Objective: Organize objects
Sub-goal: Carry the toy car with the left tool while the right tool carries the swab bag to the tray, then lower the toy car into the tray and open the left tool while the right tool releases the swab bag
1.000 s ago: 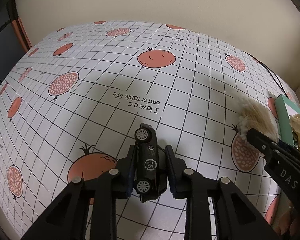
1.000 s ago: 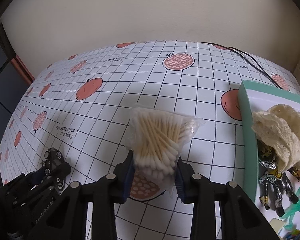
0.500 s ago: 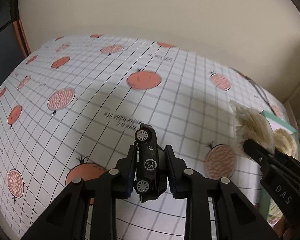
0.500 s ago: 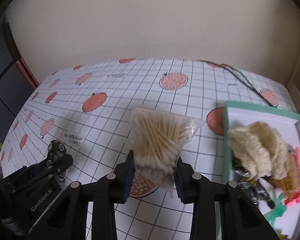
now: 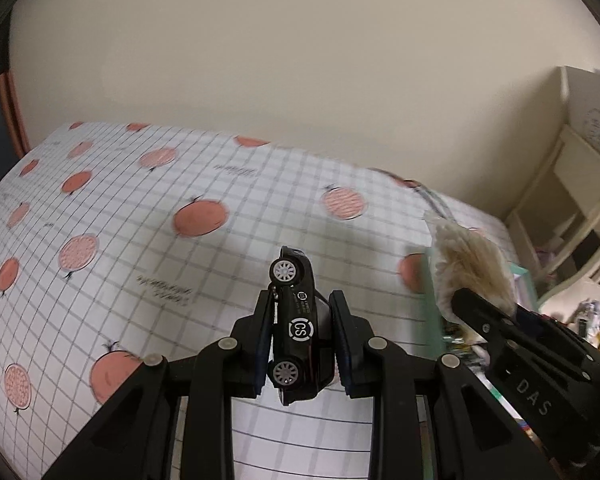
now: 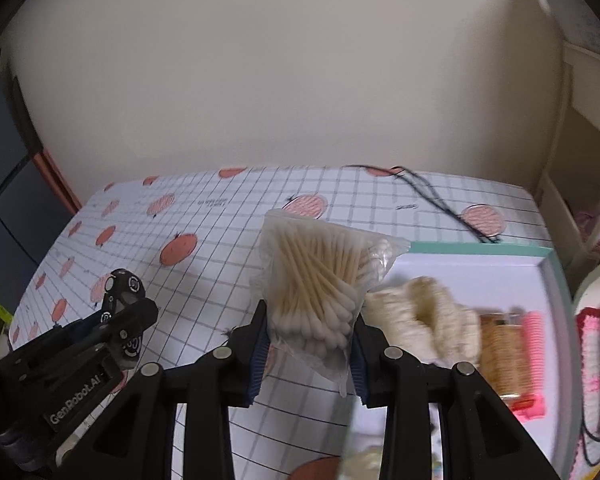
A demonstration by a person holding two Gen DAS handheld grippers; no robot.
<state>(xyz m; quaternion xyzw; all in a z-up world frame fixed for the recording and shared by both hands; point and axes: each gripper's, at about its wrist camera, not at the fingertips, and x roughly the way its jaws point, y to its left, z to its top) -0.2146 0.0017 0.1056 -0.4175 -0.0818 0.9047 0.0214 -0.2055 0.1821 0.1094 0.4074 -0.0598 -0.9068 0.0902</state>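
My left gripper point(image 5: 300, 332) is shut on a small black toy car point(image 5: 298, 330) with white wheels and a "CS" mark, held on its side above the tablecloth. My right gripper point(image 6: 310, 334) is shut on a clear bag of cotton swabs point(image 6: 320, 280), lifted near the left edge of a teal-rimmed tray point(image 6: 476, 247). In the left wrist view the bag of cotton swabs point(image 5: 470, 266) and the right gripper's arm show at right. In the right wrist view the toy car point(image 6: 122, 290) and the left gripper sit at lower left.
A white grid tablecloth point(image 5: 140, 240) with pomegranate prints covers the table. The tray holds a cream knitted item point(image 6: 424, 316), an orange-brown item point(image 6: 500, 352) and a pink comb-like piece point(image 6: 534, 344). A black cable point(image 6: 440, 200) lies behind the tray. White shelving point(image 5: 572, 208) stands at right.
Both grippers have risen and tilted up while moving right toward the tray, each still holding its object. More wall and the shelving have come into view.
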